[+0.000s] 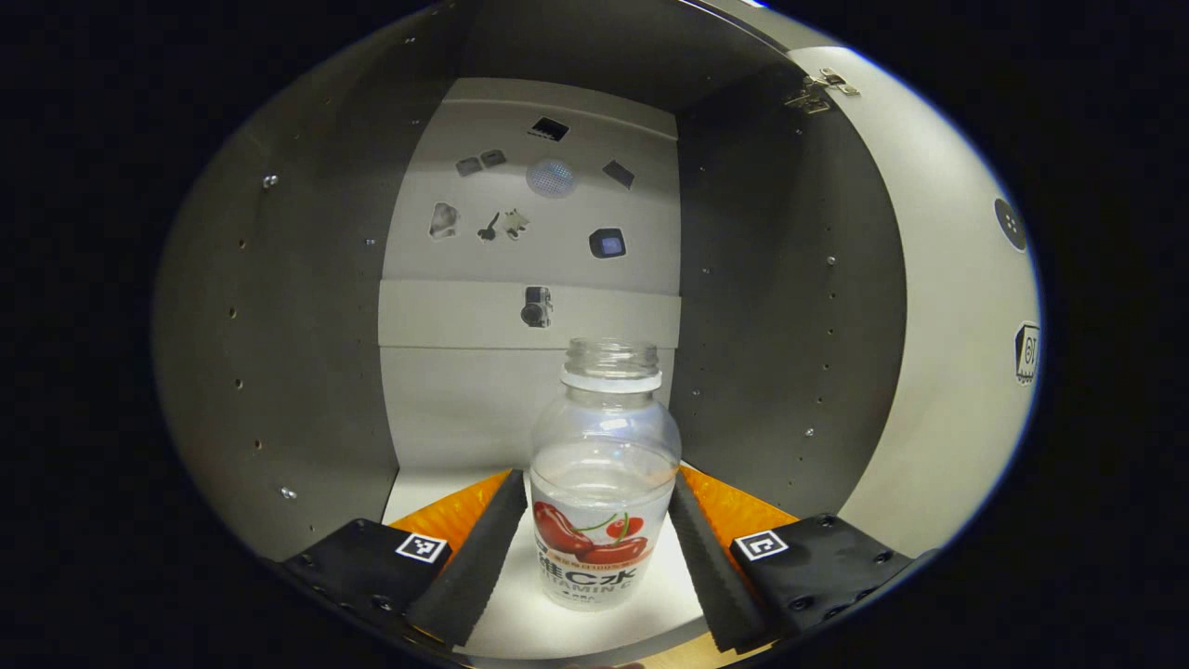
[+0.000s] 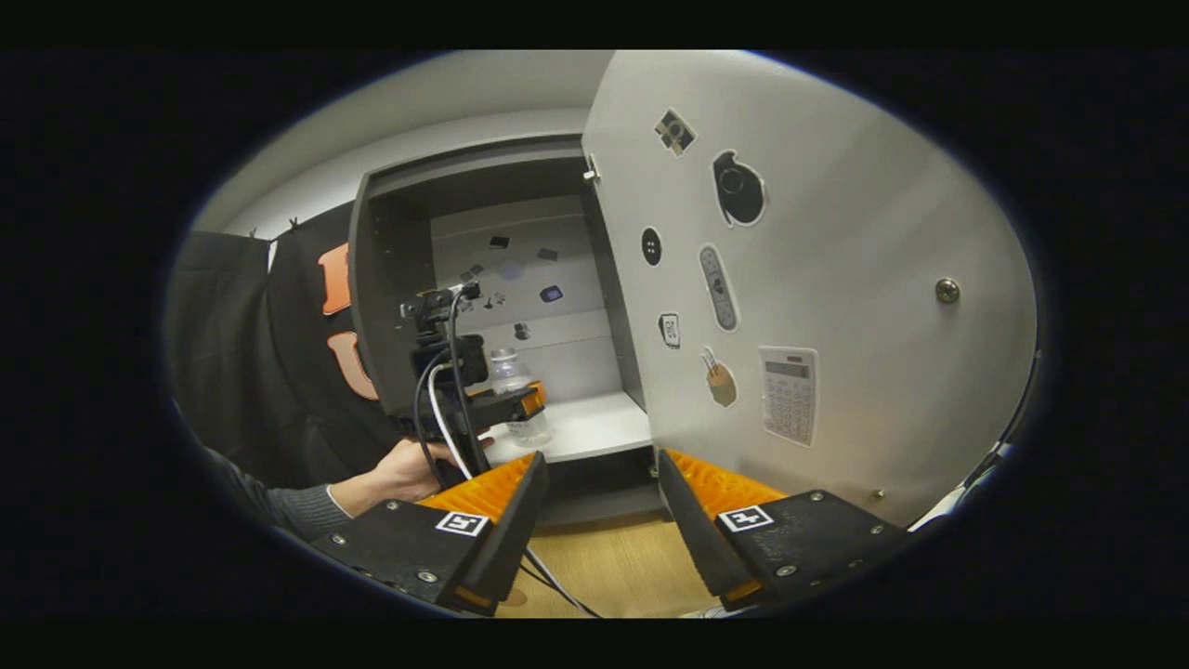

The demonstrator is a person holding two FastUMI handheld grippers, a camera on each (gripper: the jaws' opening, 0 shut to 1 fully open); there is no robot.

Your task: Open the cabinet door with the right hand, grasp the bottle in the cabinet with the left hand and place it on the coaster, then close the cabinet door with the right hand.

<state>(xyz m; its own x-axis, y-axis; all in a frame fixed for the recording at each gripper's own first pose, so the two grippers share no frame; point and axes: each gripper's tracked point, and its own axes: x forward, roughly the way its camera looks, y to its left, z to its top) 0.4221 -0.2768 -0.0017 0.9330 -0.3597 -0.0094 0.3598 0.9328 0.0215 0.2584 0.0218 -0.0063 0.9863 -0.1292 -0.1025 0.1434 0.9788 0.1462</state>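
Since the uncapped bottle (image 1: 602, 483) looks empty, light and easily crushed, its labelled waist should be squeezed gently by the wide-spread left gripper (image 1: 594, 557).

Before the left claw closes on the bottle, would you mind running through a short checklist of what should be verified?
1. Cabinet door swung open: ok.
2. Bottle upright on the cabinet shelf: ok.
3. Bottle between the left claw fingers: ok, one finger on each side.
4. Fingers pressing on the bottle: not ok, a gap shows on both sides.
5. Right claw open, holding nothing, clear of the cabinet opening: ok.
6. Bottle cap: not ok, the neck is open; contents cannot tell.
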